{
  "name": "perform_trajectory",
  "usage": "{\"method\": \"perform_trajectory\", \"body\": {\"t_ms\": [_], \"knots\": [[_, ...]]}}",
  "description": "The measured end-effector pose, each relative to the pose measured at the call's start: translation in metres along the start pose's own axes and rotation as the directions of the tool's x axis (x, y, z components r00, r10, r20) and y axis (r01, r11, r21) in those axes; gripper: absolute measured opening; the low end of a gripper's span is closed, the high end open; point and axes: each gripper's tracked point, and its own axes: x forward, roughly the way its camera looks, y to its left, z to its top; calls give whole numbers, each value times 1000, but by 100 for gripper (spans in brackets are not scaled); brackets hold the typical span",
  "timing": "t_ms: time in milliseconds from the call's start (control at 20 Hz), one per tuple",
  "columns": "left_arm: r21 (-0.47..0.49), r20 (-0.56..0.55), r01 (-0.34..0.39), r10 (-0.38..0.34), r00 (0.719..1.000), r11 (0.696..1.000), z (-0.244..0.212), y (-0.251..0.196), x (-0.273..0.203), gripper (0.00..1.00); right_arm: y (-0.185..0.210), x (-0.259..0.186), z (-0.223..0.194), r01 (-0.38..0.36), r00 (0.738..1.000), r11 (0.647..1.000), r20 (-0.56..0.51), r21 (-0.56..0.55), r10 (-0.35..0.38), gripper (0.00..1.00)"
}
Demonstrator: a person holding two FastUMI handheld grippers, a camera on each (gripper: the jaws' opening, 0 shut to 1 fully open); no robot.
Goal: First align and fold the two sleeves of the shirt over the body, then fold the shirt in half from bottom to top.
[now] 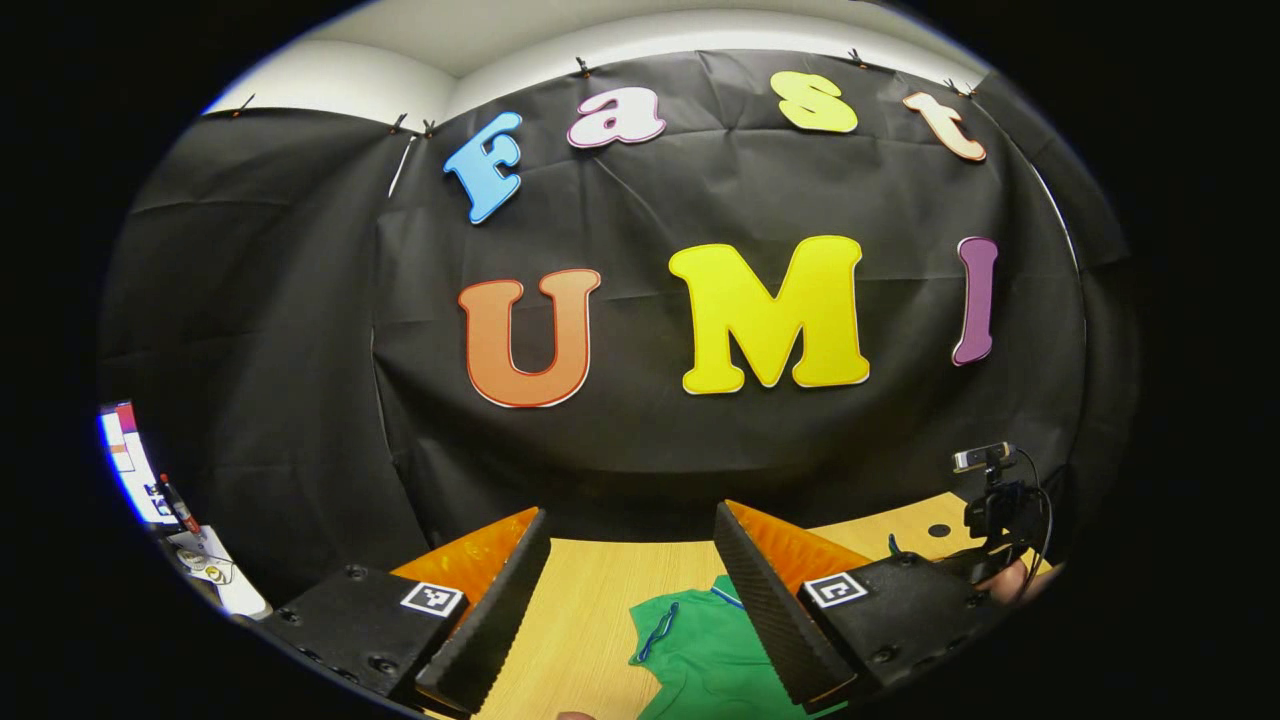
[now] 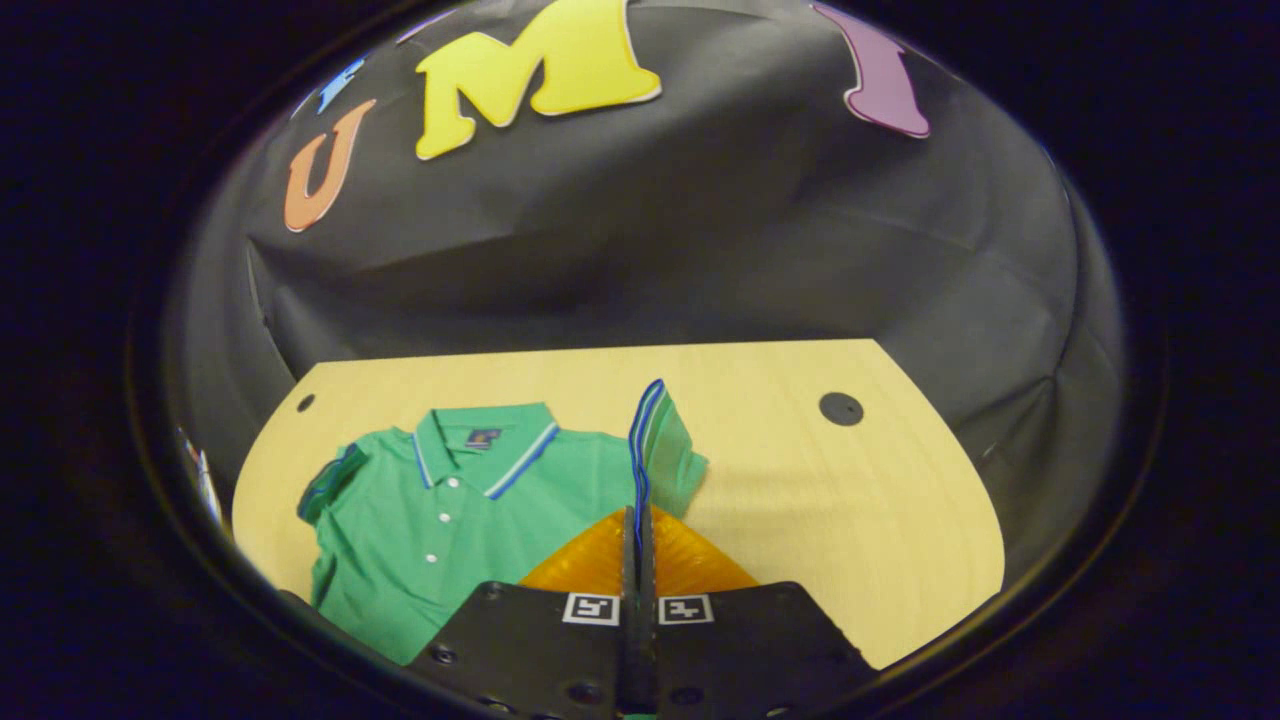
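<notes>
One shirt (image 2: pixel 440 500) is what I have to work with, a green polo lying face up on the table (image 2: pixel 850 500), collar toward the booth wall at 12 o'clock. In the right gripper view I count three white buttons down its placket, a collar edged with a pale and blue stripe, and two short sleeves with dark blue trim at the cuffs. The sleeve at 9 o'clock lies flat beside the body. The other sleeve (image 2: pixel 660 440) is lifted upright off the table, its cuff edge standing on end. My right gripper (image 2: pixel 637 530) has its jaws closed on that raised sleeve, the fabric running straight up from between them.

Two dark round holes mark the table, one near 10 o'clock and one near 2 o'clock.

In the left gripper view my left gripper (image 1: pixel 632 580) hangs above the table with jaws spread wide and nothing between them; the shirt's green cloth lies below at 6 o'clock.
</notes>
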Motion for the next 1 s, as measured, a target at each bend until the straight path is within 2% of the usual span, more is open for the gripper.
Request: {"method": "perform_trajectory", "body": {"t_ms": [250,400,500,550,600,650,850,1000], "knots": [[1,-3,-32,32,999,999,-1,20,-11,100,71,4,4,-68,998,998,-6,-14,68,0],[-4,-18,-58,58,998,998,-5,32,-17,100,100,15,-10,-86,995,996,-46,-20,85,0],[-8,-23,-71,70,997,997,-7,38,-20,100,117,16,-14,-120,991,993,-63,2,120,2],[-10,-24,-74,73,997,997,-7,39,-20,96,122,11,-12,-131,990,991,-57,3,131,19],[-12,-25,-73,72,997,997,-8,40,-21,100,128,5,-8,-150,988,989,-44,1,150,22],[-18,-27,-68,68,997,997,-9,39,-19,100,128,0,-3,-158,987,987,-25,-7,158,30],[-63,-45,-26,23,999,998,-19,31,-13,100,109,-46,36,-111,986,990,118,-84,121,96],[-57,-72,25,-29,997,998,-39,19,7,100,96,-96,61,-79,968,992,231,-100,100,96]]}}
